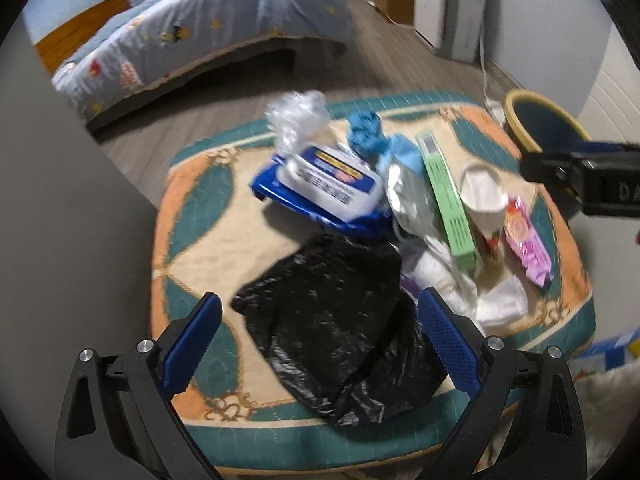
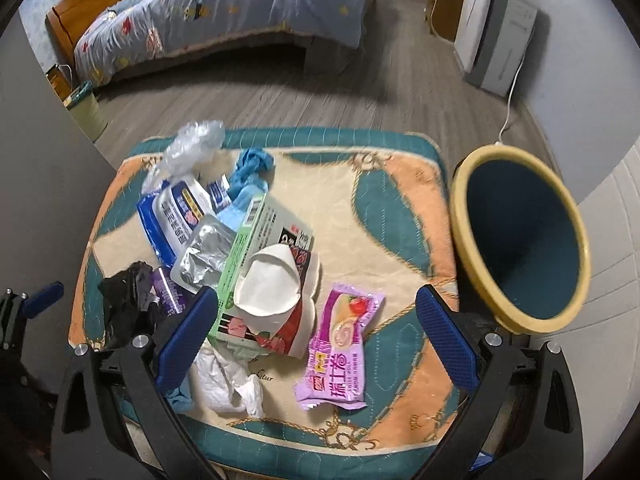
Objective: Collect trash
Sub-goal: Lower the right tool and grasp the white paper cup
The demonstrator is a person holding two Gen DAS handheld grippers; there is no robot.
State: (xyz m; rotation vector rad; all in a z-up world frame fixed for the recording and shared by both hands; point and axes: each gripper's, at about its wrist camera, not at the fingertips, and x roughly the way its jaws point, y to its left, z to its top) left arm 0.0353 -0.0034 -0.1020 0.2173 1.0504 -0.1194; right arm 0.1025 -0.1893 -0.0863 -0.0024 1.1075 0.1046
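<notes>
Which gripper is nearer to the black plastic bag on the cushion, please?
Left. The left gripper hovers open directly over the black plastic bag, its fingers flanking it. The right gripper is open over the pink wrapper, off to the bag's right.

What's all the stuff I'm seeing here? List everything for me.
Black plastic bag: one, black, cushion's left front.
Wipes pack: one, blue and white, left rear.
Clear plastic: one, crumpled, rear left.
Blue glove: one, rear.
Foil wrapper: one, silver.
Green box: one, centre.
Paper cup: one, white, on box.
Pink wrapper: one, front.
Tissue: white, front.
Cushion: one, patterned.
Bin: one, yellow-rimmed, right.
Bed: one, behind.
Left gripper: open.
Right gripper: open.
</notes>
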